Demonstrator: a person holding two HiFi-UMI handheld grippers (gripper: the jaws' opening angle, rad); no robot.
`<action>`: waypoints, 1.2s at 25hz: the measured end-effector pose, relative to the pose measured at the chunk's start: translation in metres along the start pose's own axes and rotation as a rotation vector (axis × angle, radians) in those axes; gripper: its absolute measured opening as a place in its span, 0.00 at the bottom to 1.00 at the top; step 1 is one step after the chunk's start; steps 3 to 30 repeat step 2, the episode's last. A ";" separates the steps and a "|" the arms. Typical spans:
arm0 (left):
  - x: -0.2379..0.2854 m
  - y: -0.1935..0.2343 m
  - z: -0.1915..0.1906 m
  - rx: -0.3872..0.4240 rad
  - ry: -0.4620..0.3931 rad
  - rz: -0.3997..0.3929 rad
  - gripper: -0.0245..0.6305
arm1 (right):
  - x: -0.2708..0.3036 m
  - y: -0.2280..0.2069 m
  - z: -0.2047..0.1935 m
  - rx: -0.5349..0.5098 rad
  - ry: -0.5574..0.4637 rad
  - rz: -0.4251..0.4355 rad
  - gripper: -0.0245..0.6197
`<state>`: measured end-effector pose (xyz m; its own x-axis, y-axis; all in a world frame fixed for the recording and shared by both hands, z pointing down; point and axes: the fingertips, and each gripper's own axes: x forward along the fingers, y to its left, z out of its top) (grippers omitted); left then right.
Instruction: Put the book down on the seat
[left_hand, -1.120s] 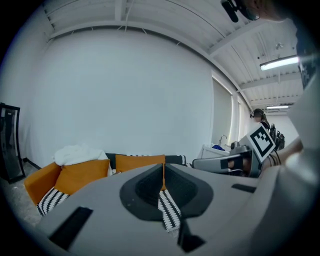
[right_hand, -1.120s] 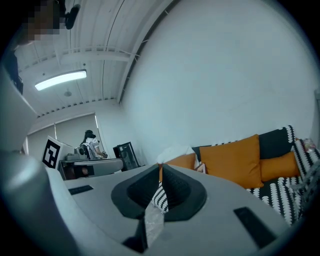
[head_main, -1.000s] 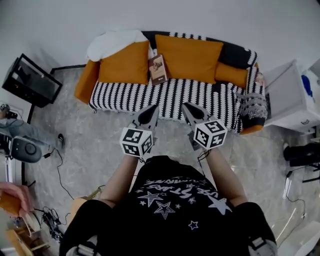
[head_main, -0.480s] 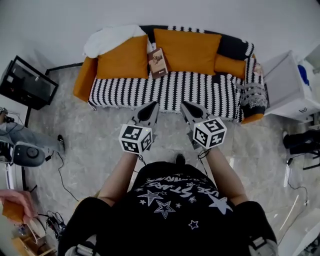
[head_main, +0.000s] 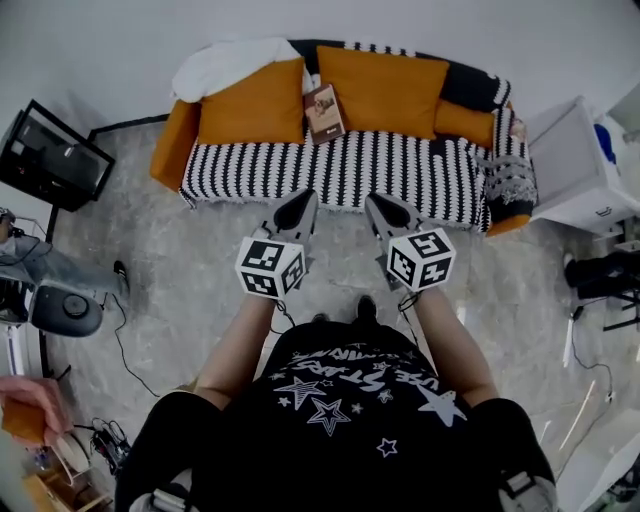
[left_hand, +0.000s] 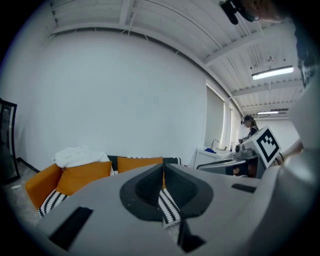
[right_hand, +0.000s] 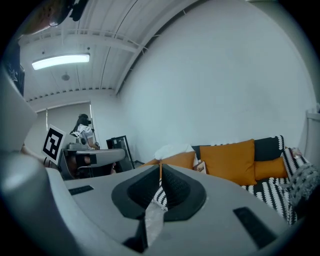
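Both left claw (head_main: 307, 197) and right claw (head_main: 373, 201) pressed together, empty — farther from sofa (head_main: 400, 172) now; book (head_main: 324, 110) unmoved.

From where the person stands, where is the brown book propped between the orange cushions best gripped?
Probably a long side edge of the brown book, approached from the front over the black-and-white striped seat: it leans back on the orange cushions, bottom edge down.

Seat: the sofa's black-and-white striped seat (head_main: 340, 170) is carrying everything listed here.
Cushions: two large orange cushions (head_main: 250, 105) are leaning along its back.
Book: the book (head_main: 325, 112) is resting between them.
Blanket: a white blanket (head_main: 225, 65) is lying over the left end.
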<state>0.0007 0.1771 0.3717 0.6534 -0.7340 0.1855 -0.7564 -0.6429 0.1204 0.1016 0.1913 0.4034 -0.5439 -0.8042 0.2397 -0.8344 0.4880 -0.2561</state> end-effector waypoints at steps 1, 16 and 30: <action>-0.003 0.003 0.002 0.004 -0.008 0.002 0.06 | 0.001 0.003 0.003 -0.009 -0.006 -0.006 0.09; -0.007 0.006 0.005 0.008 -0.016 0.003 0.06 | 0.002 0.005 0.005 -0.018 -0.012 -0.013 0.09; -0.007 0.006 0.005 0.008 -0.016 0.003 0.06 | 0.002 0.005 0.005 -0.018 -0.012 -0.013 0.09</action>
